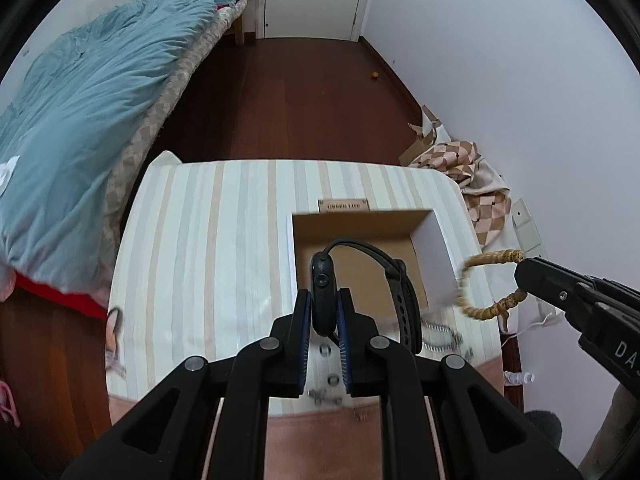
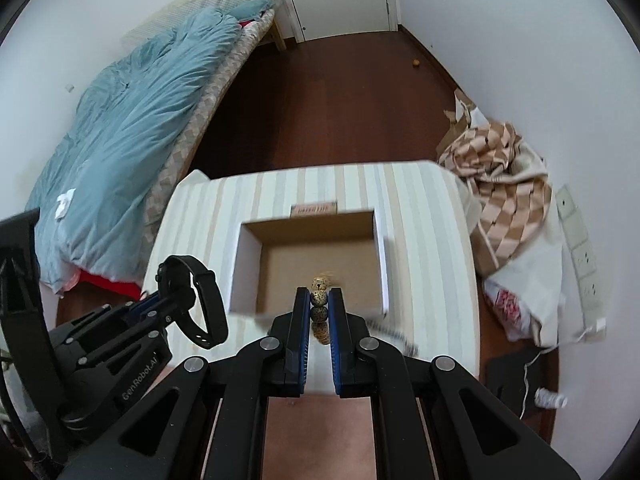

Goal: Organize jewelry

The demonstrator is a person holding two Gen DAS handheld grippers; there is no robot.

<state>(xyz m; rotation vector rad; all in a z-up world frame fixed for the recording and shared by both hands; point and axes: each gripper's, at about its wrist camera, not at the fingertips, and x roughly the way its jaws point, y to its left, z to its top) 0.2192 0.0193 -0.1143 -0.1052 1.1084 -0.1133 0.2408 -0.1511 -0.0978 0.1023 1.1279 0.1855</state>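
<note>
My left gripper [image 1: 324, 305] is shut on a black smartwatch [image 1: 323, 280] and holds it above the near edge of an open cardboard box [image 1: 394, 224]; its strap loops to the right. The watch also shows in the right wrist view [image 2: 188, 300]. My right gripper [image 2: 319, 304] is shut on a tan beaded bracelet [image 2: 320, 295] above the box's near edge [image 2: 308, 224]. In the left wrist view the bracelet [image 1: 480, 312] hangs from the right gripper [image 1: 524, 276] at the box's right side.
The box sits on a striped cloth over a small table [image 1: 208, 240]. A metal chain [image 1: 438, 336] and small pieces [image 1: 326, 396] lie on the cloth near me. A bed with a blue duvet [image 1: 80, 120] is left; crumpled checked fabric [image 2: 504, 176] is right.
</note>
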